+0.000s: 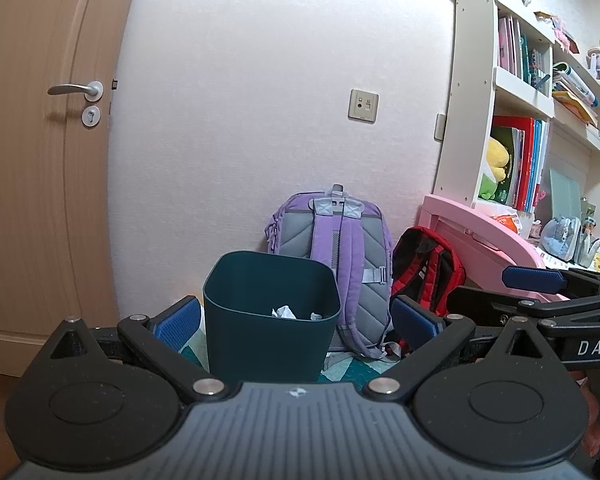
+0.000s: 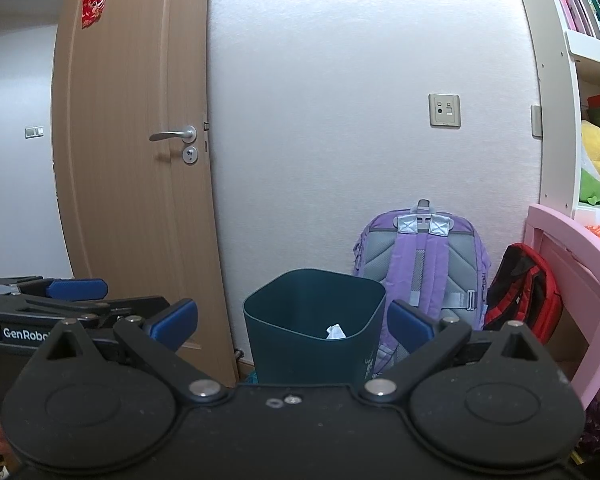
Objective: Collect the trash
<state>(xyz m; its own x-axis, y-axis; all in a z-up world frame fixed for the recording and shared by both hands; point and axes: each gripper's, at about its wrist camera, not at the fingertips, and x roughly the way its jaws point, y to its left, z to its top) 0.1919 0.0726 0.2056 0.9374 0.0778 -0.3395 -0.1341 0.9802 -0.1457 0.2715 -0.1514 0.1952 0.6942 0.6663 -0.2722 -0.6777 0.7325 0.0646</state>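
Note:
A dark green waste bin [image 1: 270, 312] [image 2: 314, 330] stands on the floor against the wall. Crumpled white paper [image 1: 284, 313] [image 2: 335, 332] lies inside it. My left gripper [image 1: 296, 320] is open, its blue pads spread on either side of the bin, nothing between them. My right gripper [image 2: 294, 320] is open too, facing the same bin from a short distance, and holds nothing. In the left wrist view the right gripper's blue fingertip [image 1: 534, 278] shows at the right edge; in the right wrist view the left gripper's blue fingertip [image 2: 78, 288] shows at the left edge.
A purple backpack [image 1: 340, 264] [image 2: 424, 260] leans on the wall behind the bin, a red and black backpack [image 1: 428, 276] [image 2: 524, 292] beside it. A pink desk [image 1: 484, 232] and white bookshelf [image 1: 480, 92] stand right. A wooden door [image 1: 40, 140] [image 2: 136, 160] is left.

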